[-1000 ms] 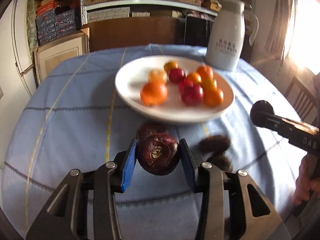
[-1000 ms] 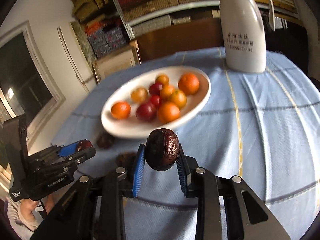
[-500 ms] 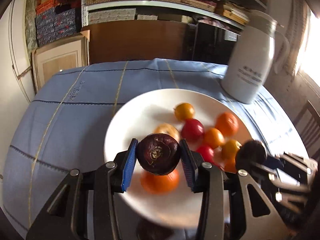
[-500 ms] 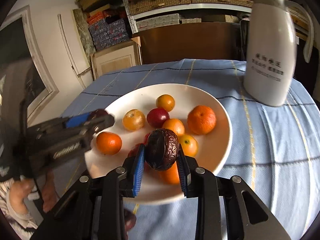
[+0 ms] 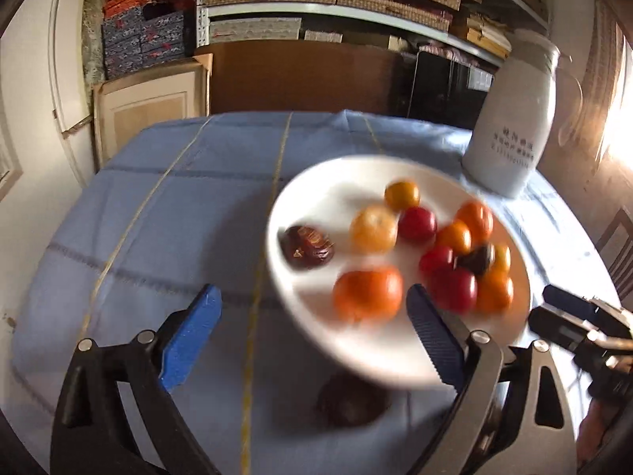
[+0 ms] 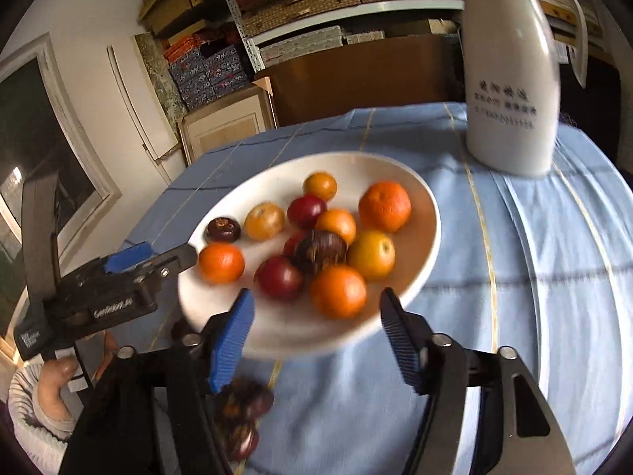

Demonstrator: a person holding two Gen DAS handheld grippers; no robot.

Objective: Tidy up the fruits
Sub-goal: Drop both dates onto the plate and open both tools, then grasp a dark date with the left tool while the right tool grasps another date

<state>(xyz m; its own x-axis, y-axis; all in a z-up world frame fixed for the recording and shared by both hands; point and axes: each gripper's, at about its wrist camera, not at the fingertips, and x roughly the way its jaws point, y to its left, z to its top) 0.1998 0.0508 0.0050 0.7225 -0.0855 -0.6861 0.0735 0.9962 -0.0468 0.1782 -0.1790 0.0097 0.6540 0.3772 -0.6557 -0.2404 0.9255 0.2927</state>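
A white plate point(image 5: 316, 340) point(image 6: 419, 261) on the blue tablecloth holds several orange and red fruits. One dark purple fruit point(image 5: 307, 246) point(image 6: 223, 229) lies at the plate's left edge. Another dark fruit point(image 5: 476, 259) point(image 6: 322, 248) lies among the oranges. My left gripper point(image 5: 312, 330) is open and empty over the plate's near left rim; it also shows in the right wrist view point(image 6: 154, 257). My right gripper point(image 6: 314, 330) is open and empty over the plate's near rim; it also shows in the left wrist view point(image 5: 573, 316).
Dark fruits lie on the cloth in front of the plate point(image 5: 350, 399) point(image 6: 245, 403). A white jug point(image 5: 510, 134) point(image 6: 510, 79) stands behind the plate at the right. Shelves with boxes stand behind the table.
Both grippers opened and let go of their dark fruits, which now lie on the plate. Both grippers have drawn back toward the plate's near rim.
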